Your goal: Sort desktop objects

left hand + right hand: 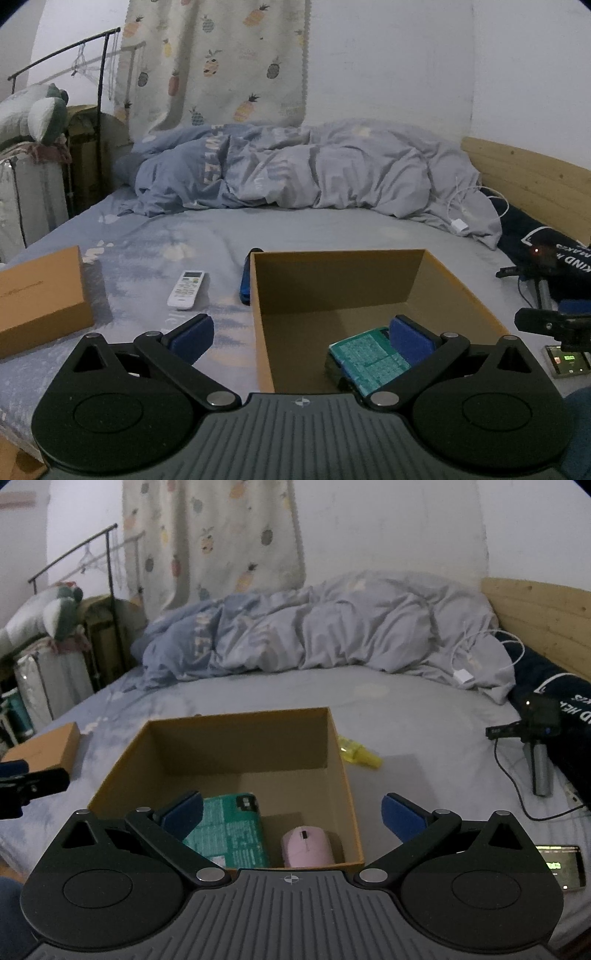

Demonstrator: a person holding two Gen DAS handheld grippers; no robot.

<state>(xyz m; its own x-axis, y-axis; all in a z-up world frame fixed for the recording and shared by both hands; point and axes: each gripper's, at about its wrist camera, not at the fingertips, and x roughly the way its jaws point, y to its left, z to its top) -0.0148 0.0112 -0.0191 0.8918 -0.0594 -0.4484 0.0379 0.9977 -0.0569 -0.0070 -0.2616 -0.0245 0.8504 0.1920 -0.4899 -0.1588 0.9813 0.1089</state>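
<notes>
An open brown cardboard box sits on the bed. Inside lie a green packet and a pink mouse. My left gripper is open and empty, straddling the box's near left wall. My right gripper is open and empty, above the box's near edge over the mouse. A white remote and a blue object lie left of the box. A yellow object lies right of the box.
A closed brown box lies at the left. A crumpled grey duvet fills the far bed. A phone, a camera on a stand with cable and a wooden headboard are at the right.
</notes>
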